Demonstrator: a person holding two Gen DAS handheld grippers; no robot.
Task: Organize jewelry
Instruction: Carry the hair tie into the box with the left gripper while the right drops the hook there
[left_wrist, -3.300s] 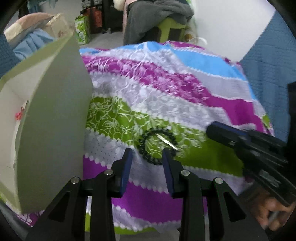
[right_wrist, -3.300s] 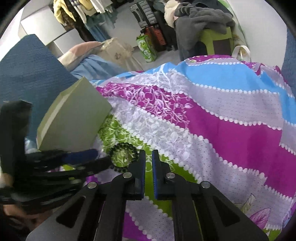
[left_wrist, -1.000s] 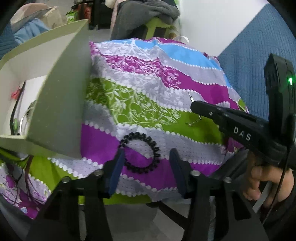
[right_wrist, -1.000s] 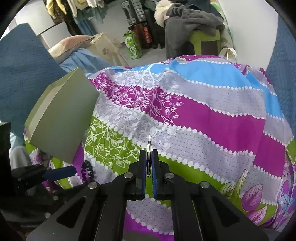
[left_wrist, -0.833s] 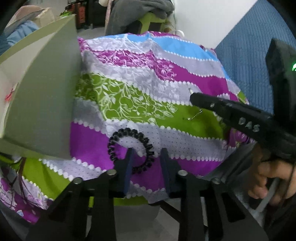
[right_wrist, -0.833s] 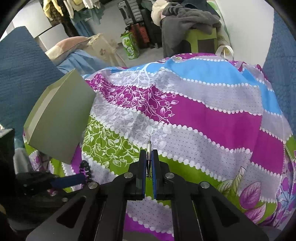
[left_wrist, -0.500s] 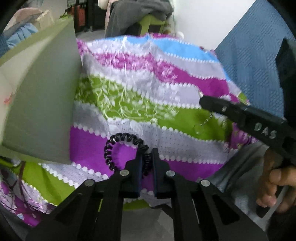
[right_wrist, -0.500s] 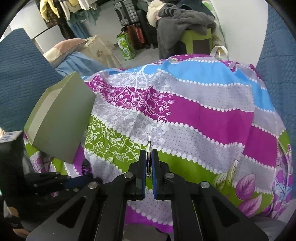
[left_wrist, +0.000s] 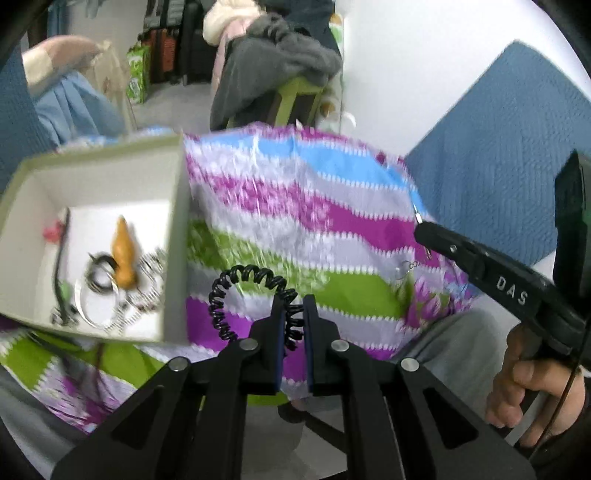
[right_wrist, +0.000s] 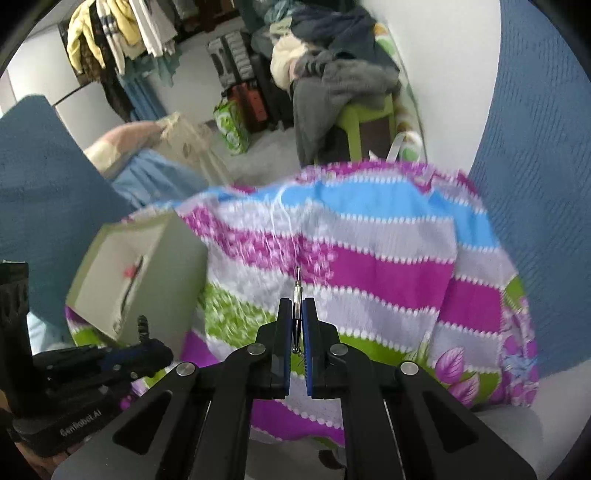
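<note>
My left gripper (left_wrist: 293, 306) is shut on a black spiral bracelet (left_wrist: 236, 284) and holds it lifted above the striped cloth, just right of the open grey-green box (left_wrist: 177, 236). The box holds several pieces of jewelry, among them an orange piece (left_wrist: 123, 251) and silver rings (left_wrist: 96, 306). My right gripper (right_wrist: 296, 306) is shut on a thin silver pin (right_wrist: 296, 286) that sticks out past its tips; a small chain hangs from it in the left wrist view (left_wrist: 404, 267). The right gripper also shows in the left wrist view (left_wrist: 421, 221). The box shows in the right wrist view (right_wrist: 166, 273).
The striped cloth (right_wrist: 369, 236) covers a small raised surface with edges dropping off in front and at the right. Blue quilted panels (right_wrist: 535, 184) stand on both sides. A green stool with piled clothes (right_wrist: 343, 88) is behind.
Both grippers have risen and pulled back from the cloth. The left one has lifted the bracelet off the cloth, and the box's inside has come into view.
</note>
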